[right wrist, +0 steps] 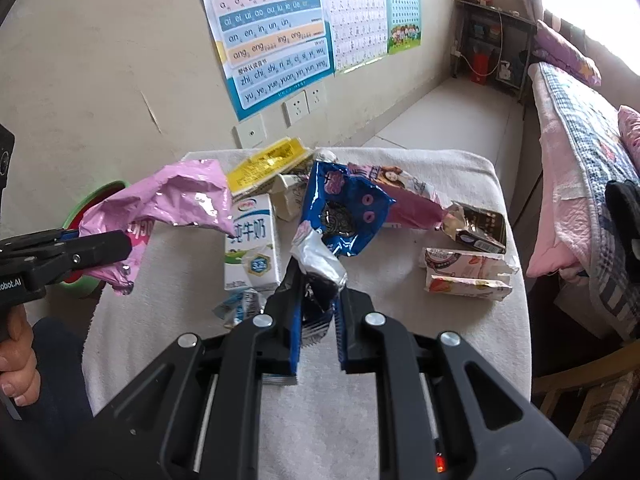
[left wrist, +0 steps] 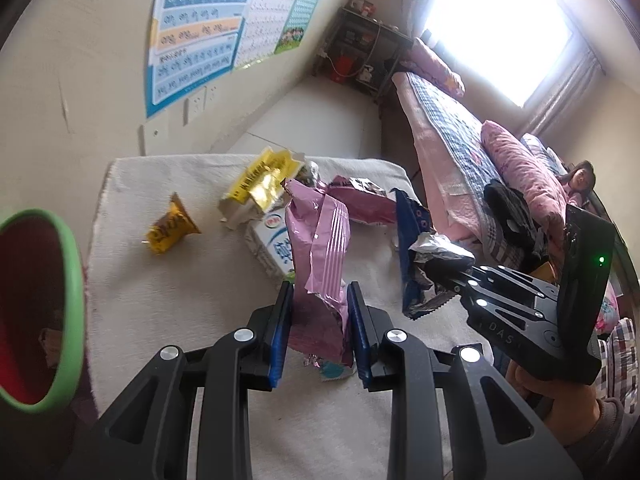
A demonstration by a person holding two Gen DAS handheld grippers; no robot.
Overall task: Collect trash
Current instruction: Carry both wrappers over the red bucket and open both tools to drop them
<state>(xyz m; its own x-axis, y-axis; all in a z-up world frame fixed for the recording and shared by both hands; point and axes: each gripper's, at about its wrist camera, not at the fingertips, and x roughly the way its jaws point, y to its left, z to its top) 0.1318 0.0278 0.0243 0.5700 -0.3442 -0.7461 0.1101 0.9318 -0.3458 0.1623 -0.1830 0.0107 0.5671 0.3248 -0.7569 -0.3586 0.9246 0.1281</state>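
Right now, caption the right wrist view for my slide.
Right gripper lifts a crumpled blue foil snack wrapper above the littered white cloth-covered table.

crumpled pink wrapper (left wrist: 320,256) and blue foil wrapper (right wrist: 340,216) hang lifted above the littered white table (right wrist: 400,360).

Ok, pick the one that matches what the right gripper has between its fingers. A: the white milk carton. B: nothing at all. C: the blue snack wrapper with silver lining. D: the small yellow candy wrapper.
C: the right gripper is clamped on the blue snack wrapper, whose silver lining folds over at the fingertips, while the white milk carton stands on the table.
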